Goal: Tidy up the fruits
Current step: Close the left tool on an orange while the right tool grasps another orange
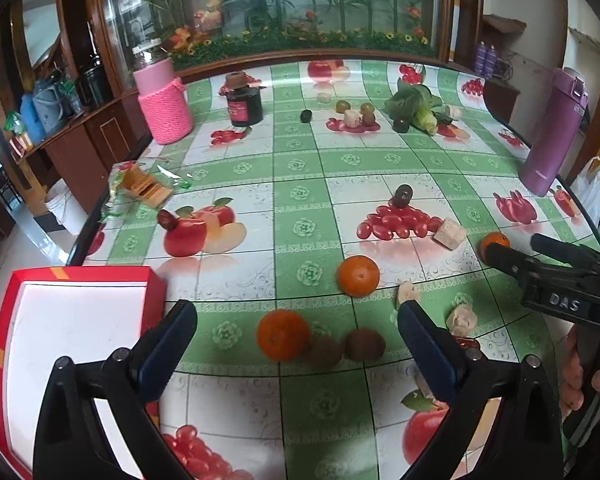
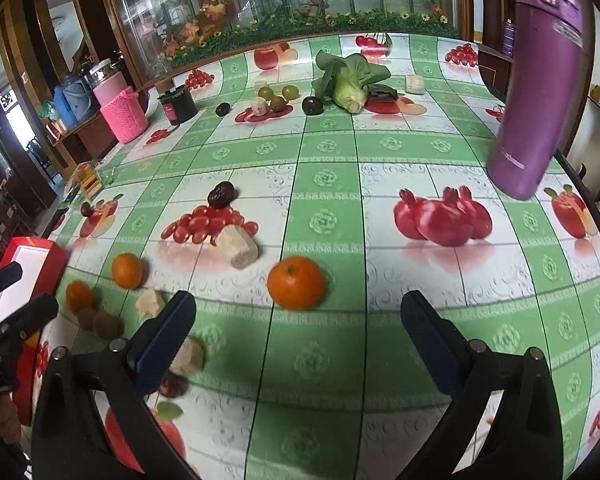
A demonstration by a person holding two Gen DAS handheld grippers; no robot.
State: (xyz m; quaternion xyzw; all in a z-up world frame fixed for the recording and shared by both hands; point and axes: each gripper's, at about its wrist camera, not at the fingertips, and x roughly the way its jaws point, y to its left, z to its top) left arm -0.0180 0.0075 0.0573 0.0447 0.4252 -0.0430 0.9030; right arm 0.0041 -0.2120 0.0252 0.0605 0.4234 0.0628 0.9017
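My left gripper (image 1: 298,318) is open and empty, low over the table, with an orange (image 1: 283,334) and two brown kiwis (image 1: 365,345) between its fingers. A second orange (image 1: 357,275) lies just beyond. A red box with a white inside (image 1: 76,320) sits at the near left. My right gripper (image 2: 298,316) is open and empty; a third orange (image 2: 297,282) lies just ahead of it. That gripper shows in the left wrist view (image 1: 512,250) next to the same orange (image 1: 494,241). Dark dates (image 2: 220,195) and pale fruit chunks (image 2: 238,246) are scattered around.
A purple bottle (image 2: 536,88) stands at the right table edge. A pink knitted jar (image 1: 164,100) and dark jar (image 1: 244,106) stand far left. Leafy greens with corn (image 2: 350,80), grapes (image 2: 278,94) and a plum (image 2: 312,105) lie at the back. A snack packet (image 1: 140,188) lies left.
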